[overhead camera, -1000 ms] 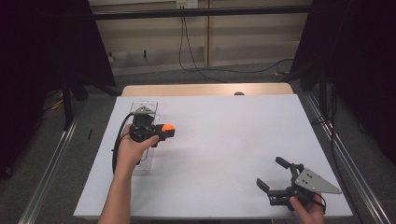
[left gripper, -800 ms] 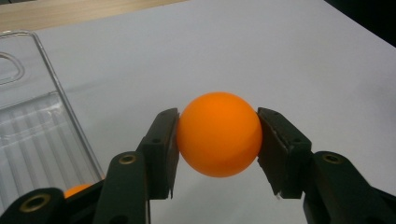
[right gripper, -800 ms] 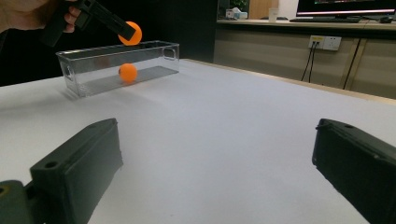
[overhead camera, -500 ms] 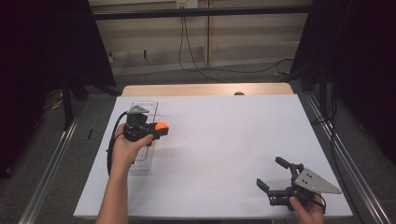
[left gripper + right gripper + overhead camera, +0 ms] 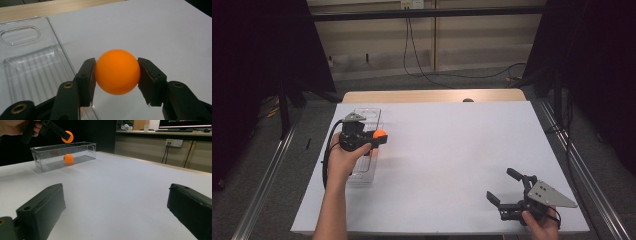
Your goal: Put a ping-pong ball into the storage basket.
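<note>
Orange ball (image 5: 117, 72) clamped in left gripper (image 5: 373, 138), held above clear bin's (image 5: 373, 116) rim; carry step. Next: centre over bin, release. Right gripper (image 5: 506, 186) idle, jaws spread.

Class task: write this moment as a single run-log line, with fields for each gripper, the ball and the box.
left gripper: shut on orange ball, beside clear box | right gripper: open, near table's front edge | second ball: in box
</note>
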`<state>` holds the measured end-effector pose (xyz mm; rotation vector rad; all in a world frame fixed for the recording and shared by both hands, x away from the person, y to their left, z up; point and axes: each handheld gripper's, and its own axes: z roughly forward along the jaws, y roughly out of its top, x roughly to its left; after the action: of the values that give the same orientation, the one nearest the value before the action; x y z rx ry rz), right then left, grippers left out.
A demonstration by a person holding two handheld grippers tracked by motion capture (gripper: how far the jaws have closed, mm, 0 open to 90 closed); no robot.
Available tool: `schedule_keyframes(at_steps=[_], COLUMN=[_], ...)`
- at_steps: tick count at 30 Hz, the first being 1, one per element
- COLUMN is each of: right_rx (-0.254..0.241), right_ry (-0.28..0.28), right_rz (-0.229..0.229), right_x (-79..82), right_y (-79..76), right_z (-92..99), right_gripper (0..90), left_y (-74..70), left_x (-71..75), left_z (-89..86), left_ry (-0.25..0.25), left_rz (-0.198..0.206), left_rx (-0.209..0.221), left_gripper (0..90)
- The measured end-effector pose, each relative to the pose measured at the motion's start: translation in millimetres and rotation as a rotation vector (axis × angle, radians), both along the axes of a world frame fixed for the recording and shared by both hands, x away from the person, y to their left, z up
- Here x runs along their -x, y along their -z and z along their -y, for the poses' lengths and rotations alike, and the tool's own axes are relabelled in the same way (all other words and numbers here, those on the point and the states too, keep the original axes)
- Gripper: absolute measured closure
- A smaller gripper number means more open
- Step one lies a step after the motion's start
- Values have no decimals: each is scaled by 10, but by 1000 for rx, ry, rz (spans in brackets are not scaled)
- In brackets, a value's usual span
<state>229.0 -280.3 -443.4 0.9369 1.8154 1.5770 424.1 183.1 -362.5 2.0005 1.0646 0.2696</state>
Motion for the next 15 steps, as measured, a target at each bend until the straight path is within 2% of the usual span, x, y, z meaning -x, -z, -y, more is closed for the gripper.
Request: schedule_keyframes(at_steps=[12, 15], right_rx=[-2, -3], right_ry=[-1, 0], right_rz=[-2, -3], right_x=[-3, -3], right_y=[3, 2], right_z=[-1, -1], right_gripper=[8, 8], left_y=[11, 20], left_x=[-14, -18], left_z=[-88, -104], left_ry=[-26, -41], left_rz=[3, 7], left_rx=[-3, -17], left_gripper=[508, 508])
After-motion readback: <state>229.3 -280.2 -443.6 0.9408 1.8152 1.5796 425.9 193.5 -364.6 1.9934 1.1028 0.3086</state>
